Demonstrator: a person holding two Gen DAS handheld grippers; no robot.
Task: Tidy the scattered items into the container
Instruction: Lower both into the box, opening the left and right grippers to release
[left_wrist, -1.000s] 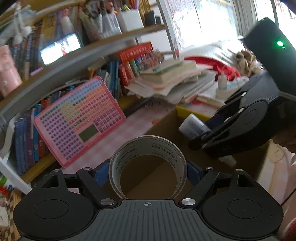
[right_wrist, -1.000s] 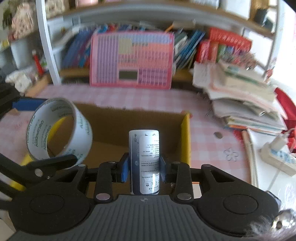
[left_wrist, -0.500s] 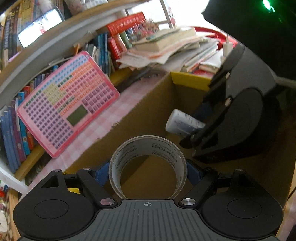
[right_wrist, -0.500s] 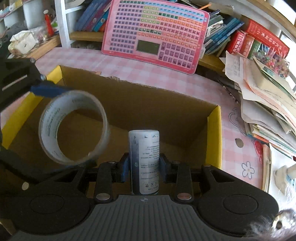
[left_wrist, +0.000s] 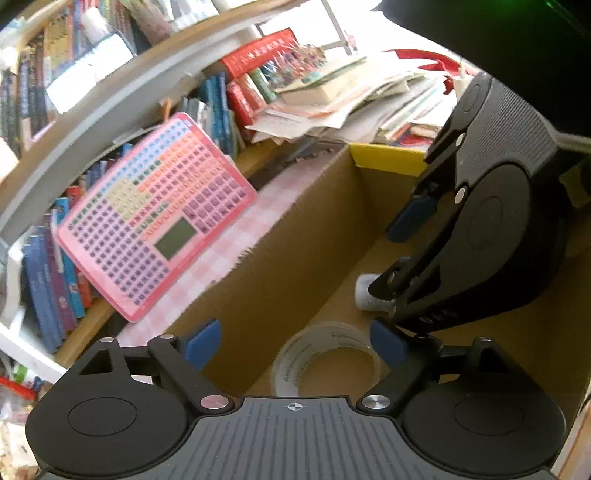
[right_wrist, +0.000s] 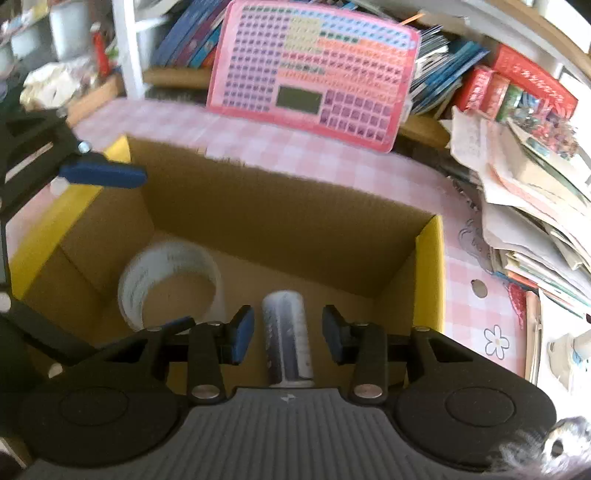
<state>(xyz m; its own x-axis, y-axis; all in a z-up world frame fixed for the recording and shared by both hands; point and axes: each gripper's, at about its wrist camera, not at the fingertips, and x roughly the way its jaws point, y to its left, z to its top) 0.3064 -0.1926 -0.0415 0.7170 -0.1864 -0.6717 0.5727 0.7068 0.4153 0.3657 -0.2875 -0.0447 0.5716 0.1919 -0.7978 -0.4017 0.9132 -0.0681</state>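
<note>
An open cardboard box (right_wrist: 280, 206) with yellow flaps stands on the pink checked table. A roll of clear tape (left_wrist: 325, 360) lies loose inside it; it also shows blurred in the right wrist view (right_wrist: 170, 284). A white and dark cylindrical bottle (right_wrist: 288, 336) is inside the box, free between the spread fingers of my right gripper (right_wrist: 288, 334), which is open. Its end shows in the left wrist view (left_wrist: 365, 293). My left gripper (left_wrist: 295, 345) is open above the tape roll. The right gripper's body (left_wrist: 491, 236) hangs over the box.
A pink toy keyboard (right_wrist: 314, 70) leans on the bookshelf behind the box. A stack of books and papers (right_wrist: 532, 192) lies to the right. Shelves of books (left_wrist: 48, 266) line the back. A white power strip (right_wrist: 569, 354) sits at far right.
Both grippers have opened over the box. The tape roll has left the left gripper and the bottle has left the right gripper; both are now in the box.
</note>
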